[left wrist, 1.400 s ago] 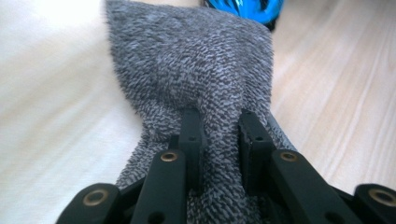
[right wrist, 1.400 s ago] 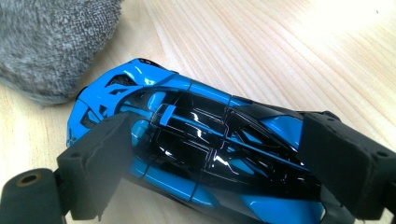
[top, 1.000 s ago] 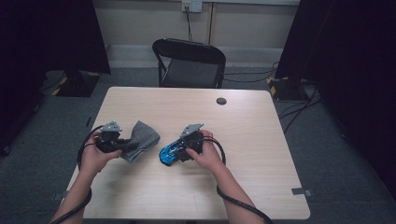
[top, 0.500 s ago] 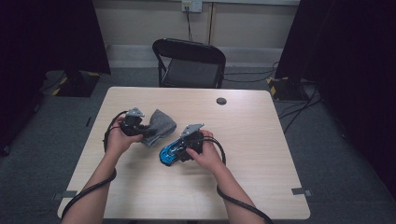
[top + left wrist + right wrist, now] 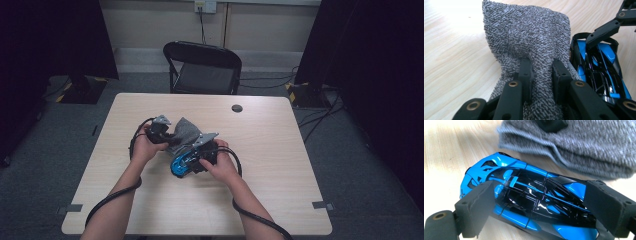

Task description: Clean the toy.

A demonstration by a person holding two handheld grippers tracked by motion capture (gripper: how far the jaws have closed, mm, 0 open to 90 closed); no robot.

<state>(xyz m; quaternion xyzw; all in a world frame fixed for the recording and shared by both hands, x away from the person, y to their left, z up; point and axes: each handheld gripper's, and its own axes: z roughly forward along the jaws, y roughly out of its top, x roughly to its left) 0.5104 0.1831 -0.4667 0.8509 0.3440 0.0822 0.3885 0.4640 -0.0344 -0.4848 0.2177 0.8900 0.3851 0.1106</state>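
Note:
A grey knitted cloth (image 5: 186, 131) hangs bunched in my left gripper (image 5: 171, 137), left of the table's middle. In the left gripper view the gripper (image 5: 541, 65) is shut on the cloth (image 5: 529, 32), a fold pinched between its black pads. Just to its right, my right gripper (image 5: 190, 159) is shut on a blue and black toy car (image 5: 177, 166). In the right gripper view the gripper (image 5: 544, 195) presses its foam pads (image 5: 477, 205) against both sides of the car (image 5: 529, 195). The cloth (image 5: 586, 147) lies blurred right behind the car, close to touching it.
The light wooden table (image 5: 280, 165) has a small black round disc (image 5: 237, 108) near its far edge. A black folding chair (image 5: 204, 67) stands behind the table. Cables trail from both grippers off the near edge.
My left hand has carried the cloth rightwards across the table, up against the car. The right hand and the car have stayed where they were.

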